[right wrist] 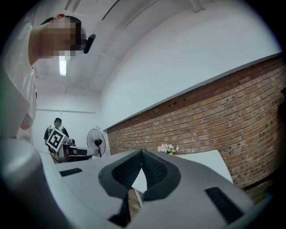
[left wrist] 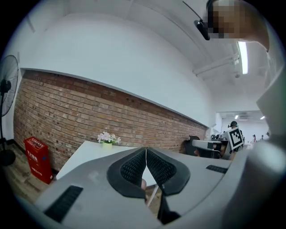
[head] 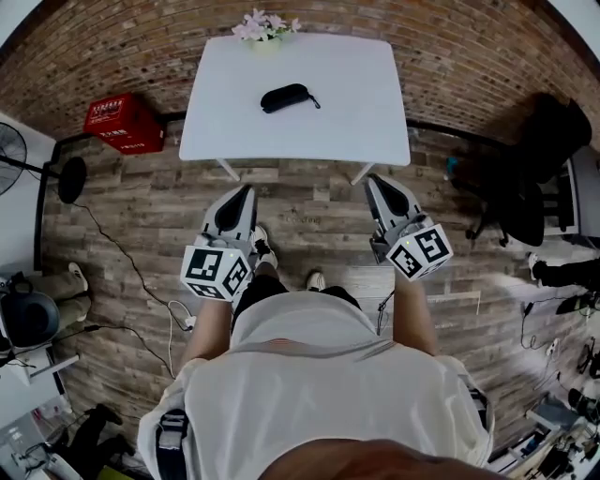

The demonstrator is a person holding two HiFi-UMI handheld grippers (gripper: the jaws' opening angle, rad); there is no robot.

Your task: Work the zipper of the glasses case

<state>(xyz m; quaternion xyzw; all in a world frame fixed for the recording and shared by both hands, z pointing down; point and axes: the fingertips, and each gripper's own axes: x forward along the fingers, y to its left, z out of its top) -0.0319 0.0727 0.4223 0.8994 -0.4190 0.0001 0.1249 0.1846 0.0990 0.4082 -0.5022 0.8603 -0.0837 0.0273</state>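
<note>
Black glasses case point(head: 288, 97) lies on white desk point(head: 356, 122), centre (flowers point(head: 265, 26) at far edge). Left gripper point(head: 247, 190) and right gripper point(head: 373, 180) near side of desk, fingers point(left wrist: 134, 167) together, nothing between

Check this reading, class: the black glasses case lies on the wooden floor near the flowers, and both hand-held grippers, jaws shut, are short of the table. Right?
No. The head view shows the glasses case on the white table, not the floor. The rest stands: flowers nearby, left hand-held gripper and right hand-held gripper short of the table, jaws shut.
</note>
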